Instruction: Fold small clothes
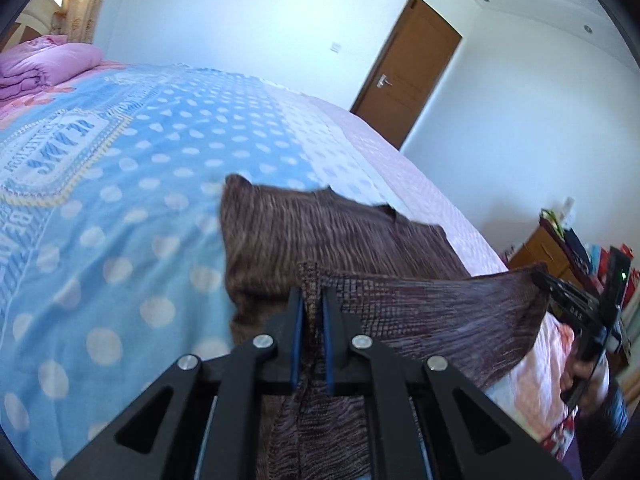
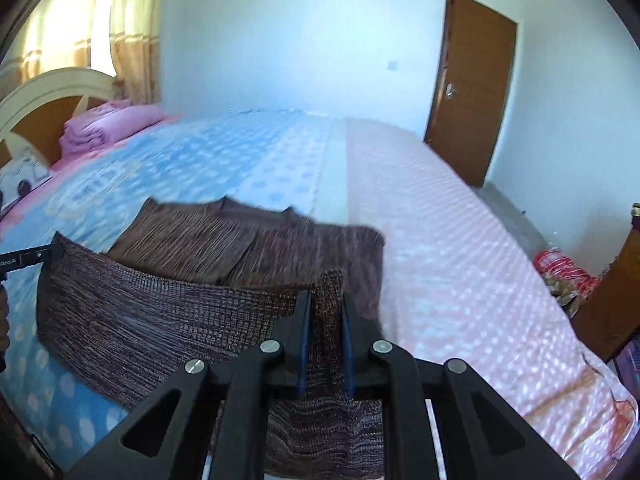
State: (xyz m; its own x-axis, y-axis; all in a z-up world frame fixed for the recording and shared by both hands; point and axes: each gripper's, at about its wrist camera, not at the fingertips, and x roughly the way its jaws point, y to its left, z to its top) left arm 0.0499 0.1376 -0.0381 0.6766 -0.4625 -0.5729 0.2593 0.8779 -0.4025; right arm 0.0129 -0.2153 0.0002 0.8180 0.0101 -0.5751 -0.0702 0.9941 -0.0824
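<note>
A brown knitted garment [image 1: 332, 236] lies on the bed, its far part flat on the sheet; it also shows in the right wrist view [image 2: 200, 248]. Its near edge is lifted and stretched between my two grippers. My left gripper [image 1: 311, 300] is shut on the left corner of that edge. My right gripper [image 2: 326, 304] is shut on the right corner. The right gripper shows at the right in the left wrist view [image 1: 538, 276], and the left gripper shows at the left in the right wrist view [image 2: 56, 254].
The bed has a blue polka-dot sheet [image 1: 132, 184] and a pink one [image 2: 448, 232]. A folded purple quilt [image 1: 48, 64] lies near the headboard [image 2: 44, 96]. A brown door [image 2: 472, 80] stands in the far wall. Cluttered wooden furniture [image 1: 552, 248] stands to the right of the bed.
</note>
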